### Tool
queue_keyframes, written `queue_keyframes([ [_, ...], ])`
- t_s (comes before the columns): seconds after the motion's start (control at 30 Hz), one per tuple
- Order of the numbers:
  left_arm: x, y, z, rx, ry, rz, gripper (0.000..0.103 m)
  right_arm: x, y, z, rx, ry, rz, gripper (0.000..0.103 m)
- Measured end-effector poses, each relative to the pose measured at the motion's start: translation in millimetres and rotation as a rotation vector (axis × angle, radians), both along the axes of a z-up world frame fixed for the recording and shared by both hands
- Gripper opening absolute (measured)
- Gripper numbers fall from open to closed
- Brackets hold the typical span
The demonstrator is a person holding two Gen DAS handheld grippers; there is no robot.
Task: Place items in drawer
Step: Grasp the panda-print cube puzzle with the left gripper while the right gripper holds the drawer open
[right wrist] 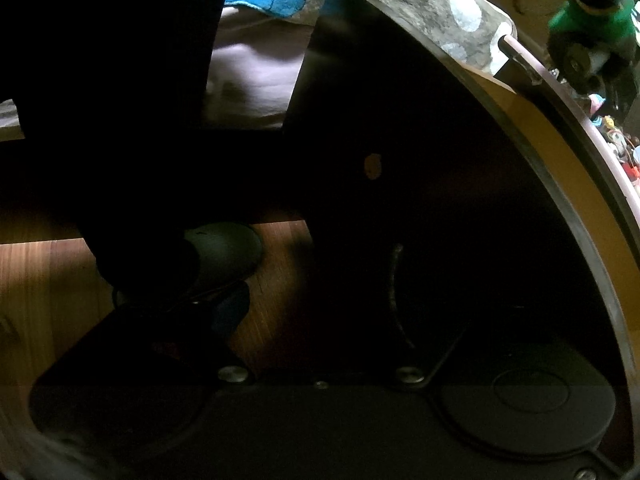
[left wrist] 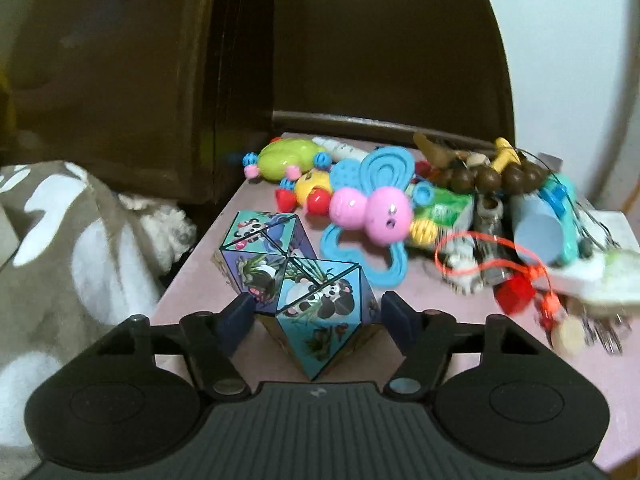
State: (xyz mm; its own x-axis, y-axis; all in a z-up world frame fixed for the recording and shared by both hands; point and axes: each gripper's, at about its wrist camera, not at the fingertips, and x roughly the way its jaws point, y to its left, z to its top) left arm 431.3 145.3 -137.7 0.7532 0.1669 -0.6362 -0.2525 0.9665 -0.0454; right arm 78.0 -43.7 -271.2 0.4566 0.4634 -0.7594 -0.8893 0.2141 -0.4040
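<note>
In the left wrist view my left gripper [left wrist: 316, 312] stands with its two fingers on either side of the near half of a panda-printed folding cube toy [left wrist: 300, 276] on a pink tabletop [left wrist: 420, 300]. The fingers touch or nearly touch its sides. Behind it lie a blue and pink butterfly rattle [left wrist: 372, 208] and a green rattle [left wrist: 286, 156]. In the right wrist view my right gripper is in deep shadow low beside a dark cabinet panel [right wrist: 380, 160]. Only its left finger [right wrist: 228, 308] shows, so its state is unclear. No drawer is clearly visible.
A heap of small items fills the table's right side: brown beads [left wrist: 492, 178], a light blue cup [left wrist: 536, 236], a red cord [left wrist: 480, 256], white paper [left wrist: 592, 272]. A patterned blanket [left wrist: 60, 248] lies left. Dark wooden furniture [left wrist: 160, 80] stands behind. The right wrist view shows wood floor [right wrist: 40, 280] and a dark shoe [right wrist: 224, 256].
</note>
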Motion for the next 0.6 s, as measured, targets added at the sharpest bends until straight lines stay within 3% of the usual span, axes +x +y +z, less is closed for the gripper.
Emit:
queue_keyframes([
  [0.17,-31.1,22.2,4.4,-0.003,0.02,-0.038,0.07,-0.1,0.2,0.0,0.0,0.0,0.0,0.084],
  [0.27,-29.5,25.0,7.8,-0.013,0.036,0.014,0.084,-0.1,0.4,-0.5,0.001,-0.001,-0.001,0.084],
  [0.37,-17.9,26.9,8.8,-0.041,0.038,0.092,0.085,-0.1,1.4,-1.6,-0.001,-0.001,-0.001,0.086],
  [0.5,-4.8,21.3,5.4,-0.029,0.052,0.127,0.085,-0.4,2.1,-2.4,-0.006,-0.004,0.004,0.087],
  [0.53,-4.9,18.9,5.2,-0.013,0.053,0.123,0.083,-0.4,2.0,-2.4,-0.006,-0.005,0.006,0.087],
  [0.6,-7.7,13.8,5.4,0.014,0.052,0.093,0.066,-0.3,1.8,-2.4,-0.008,-0.006,0.01,0.087],
])
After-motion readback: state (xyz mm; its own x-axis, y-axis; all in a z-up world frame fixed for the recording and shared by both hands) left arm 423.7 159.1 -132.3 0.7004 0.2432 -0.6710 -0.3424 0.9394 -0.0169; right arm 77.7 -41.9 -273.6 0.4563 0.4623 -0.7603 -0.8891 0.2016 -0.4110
